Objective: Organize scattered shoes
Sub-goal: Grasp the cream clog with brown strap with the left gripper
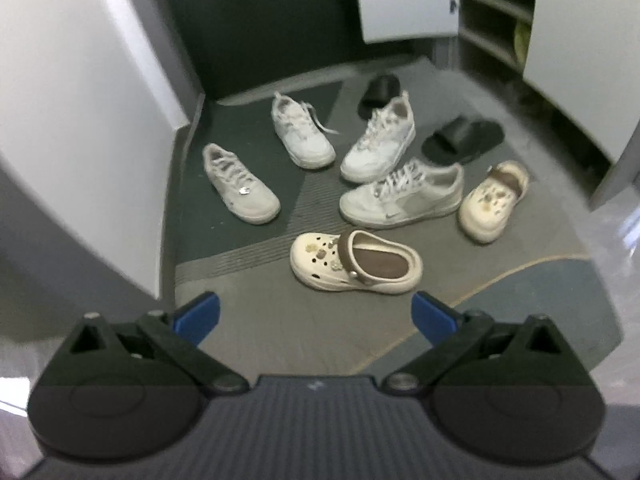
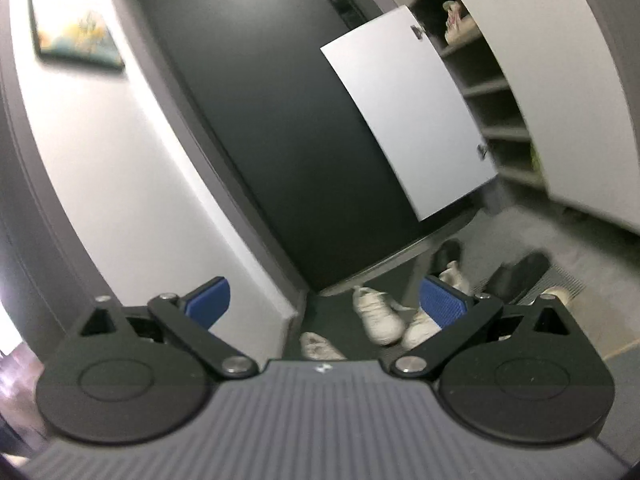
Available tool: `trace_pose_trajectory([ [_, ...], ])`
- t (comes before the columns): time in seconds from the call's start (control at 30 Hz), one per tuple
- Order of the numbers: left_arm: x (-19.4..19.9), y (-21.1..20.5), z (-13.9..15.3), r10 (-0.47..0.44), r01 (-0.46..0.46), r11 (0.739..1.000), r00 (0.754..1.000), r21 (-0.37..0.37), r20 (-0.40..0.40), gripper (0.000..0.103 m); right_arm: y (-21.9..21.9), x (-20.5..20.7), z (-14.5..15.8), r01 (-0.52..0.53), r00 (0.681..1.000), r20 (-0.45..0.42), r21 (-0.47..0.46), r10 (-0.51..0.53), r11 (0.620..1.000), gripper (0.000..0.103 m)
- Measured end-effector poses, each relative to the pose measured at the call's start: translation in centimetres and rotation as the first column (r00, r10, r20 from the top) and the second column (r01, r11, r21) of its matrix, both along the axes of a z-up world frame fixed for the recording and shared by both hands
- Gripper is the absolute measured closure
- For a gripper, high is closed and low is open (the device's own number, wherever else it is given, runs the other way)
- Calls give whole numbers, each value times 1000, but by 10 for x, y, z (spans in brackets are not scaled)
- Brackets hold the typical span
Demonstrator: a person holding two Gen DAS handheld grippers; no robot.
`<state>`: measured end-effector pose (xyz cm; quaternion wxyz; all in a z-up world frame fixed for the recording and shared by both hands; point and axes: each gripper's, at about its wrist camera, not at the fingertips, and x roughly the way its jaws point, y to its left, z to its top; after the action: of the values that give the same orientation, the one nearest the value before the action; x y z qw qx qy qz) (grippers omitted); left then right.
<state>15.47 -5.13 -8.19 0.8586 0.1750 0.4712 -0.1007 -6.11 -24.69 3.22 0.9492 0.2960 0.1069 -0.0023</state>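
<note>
Several shoes lie scattered on the entry floor in the left wrist view. A cream clog lies nearest, its mate to the right. White sneakers spread across the middle. Two black slides lie behind. My left gripper hangs open above the floor, short of the near clog, holding nothing. My right gripper is open and empty, held high and tilted; white sneakers and a black slide show low in its view.
A dark entry door closes the back. An open shoe cabinet with shelves stands at the right, its white door swung out. White walls border the left. A framed picture hangs on the left wall.
</note>
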Motion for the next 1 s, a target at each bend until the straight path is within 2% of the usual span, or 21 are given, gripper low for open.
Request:
trace_pose_trajectory([
  [0.1,50,-13,-58,-49,50,999,998,20,-34,1,5,12,-2,40,998,-43,-31,-41,999,0],
  [0.17,71,-20,-93,-73,75,996,996,40,-49,3,6,28,-8,36,994,-102,-16,-37,999,0],
  [0.2,86,-25,-121,-90,94,994,994,61,-68,7,5,42,-14,27,988,-150,9,-26,1000,0],
  [0.27,105,-29,-157,-102,112,990,989,91,-111,10,3,57,-19,27,983,-184,44,-19,999,0],
  [0.3,119,-32,-183,-101,120,986,983,119,-152,18,4,62,-21,34,981,-192,47,-24,998,0],
  [0.33,127,-32,-197,-97,119,985,980,123,-173,22,4,68,-23,43,978,-204,47,-33,998,0],
  [0.4,145,-30,-227,-80,105,987,978,123,-194,22,5,88,-30,75,968,-243,34,-65,997,0],
  [0.5,164,-27,-257,-72,99,987,978,131,-197,23,5,109,-39,101,958,-274,37,-87,994,0],
  [0.57,173,-26,-266,-76,100,988,978,120,-193,20,4,120,-44,119,953,-286,53,-99,991,0],
  [0.7,175,-16,-261,-73,78,996,989,32,-130,18,2,138,-56,152,942,-316,107,-111,983,0],
  [0.8,167,-11,-254,-87,86,996,994,-24,-69,30,5,145,-60,177,934,-333,105,-133,979,0],
  [0.83,165,-10,-254,-95,92,995,993,-42,-70,30,5,146,-61,182,932,-337,102,-138,978,0],
  [0.93,158,-7,-253,-101,97,991,994,-91,-50,25,6,150,-64,189,928,-342,96,-146,977,0],
  [1.0,153,-7,-254,-130,124,985,991,-124,-41,15,5,151,-66,192,927,-342,90,-151,977,0],
])
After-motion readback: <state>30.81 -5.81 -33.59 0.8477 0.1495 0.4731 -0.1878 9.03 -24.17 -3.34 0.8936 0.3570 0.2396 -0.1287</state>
